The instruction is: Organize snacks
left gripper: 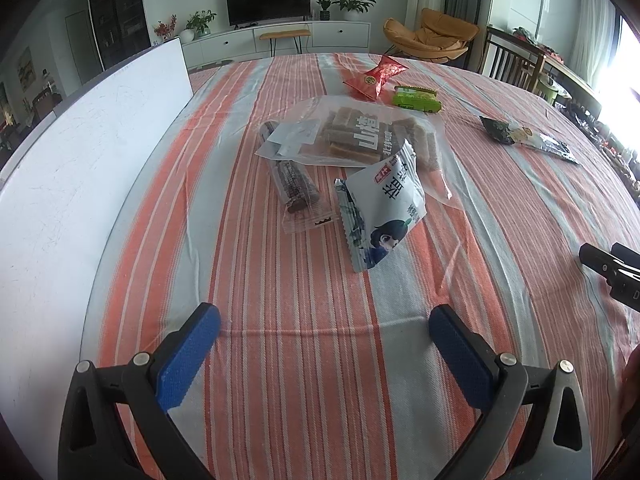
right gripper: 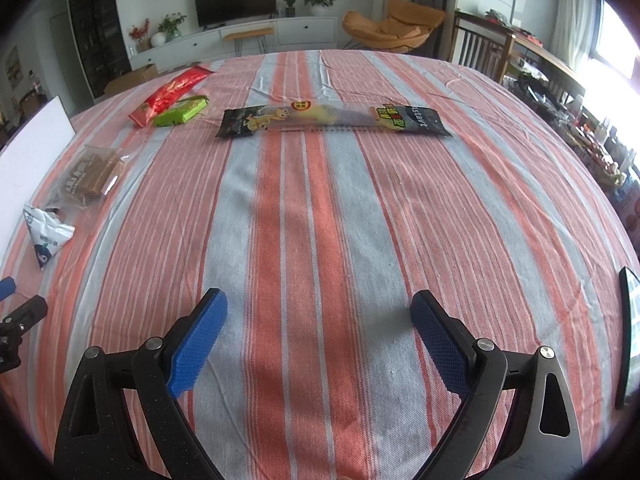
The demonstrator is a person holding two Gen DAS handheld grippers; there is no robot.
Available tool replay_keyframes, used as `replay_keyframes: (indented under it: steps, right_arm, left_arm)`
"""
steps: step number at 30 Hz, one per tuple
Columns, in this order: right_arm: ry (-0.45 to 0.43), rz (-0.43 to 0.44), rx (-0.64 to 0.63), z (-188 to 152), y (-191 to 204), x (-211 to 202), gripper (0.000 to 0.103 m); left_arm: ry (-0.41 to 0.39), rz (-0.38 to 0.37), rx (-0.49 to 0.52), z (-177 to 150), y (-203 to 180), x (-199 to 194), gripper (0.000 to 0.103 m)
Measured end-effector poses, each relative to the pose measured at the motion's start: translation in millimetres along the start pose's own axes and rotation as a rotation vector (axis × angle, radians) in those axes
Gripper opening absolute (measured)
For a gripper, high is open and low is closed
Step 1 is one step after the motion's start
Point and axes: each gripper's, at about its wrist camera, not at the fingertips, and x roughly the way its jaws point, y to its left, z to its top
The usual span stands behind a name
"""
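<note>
Snacks lie on a striped tablecloth. In the left wrist view my left gripper (left gripper: 325, 320) is open and empty, short of a white cartoon pouch (left gripper: 380, 212), a dark bar in clear wrap (left gripper: 294, 182) and a clear bag of brown bars (left gripper: 360, 136). Farther off are a red packet (left gripper: 374, 76), a green packet (left gripper: 416, 99) and a long black packet (left gripper: 528, 140). In the right wrist view my right gripper (right gripper: 319, 308) is open and empty, well short of the long black packet (right gripper: 332, 120). The red packet (right gripper: 170, 92), green packet (right gripper: 182, 111), brown bars (right gripper: 90, 176) and white pouch (right gripper: 46, 236) lie left.
A white board (left gripper: 72, 184) lies along the table's left side. The right gripper's tip (left gripper: 608, 266) shows at the right edge of the left view. A dark flat device (right gripper: 630, 336) stands at the right table edge. Chairs and a TV cabinet stand beyond the table.
</note>
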Motion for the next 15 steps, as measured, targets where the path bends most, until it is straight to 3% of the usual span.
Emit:
replay_keyframes:
  steps: [15]
  right_arm:
    - [0.000, 0.005, 0.004, -0.1, -0.8, -0.3, 0.095]
  left_arm:
    - [-0.003, 0.013, -0.014, -1.9, 2.3, -1.1, 0.103]
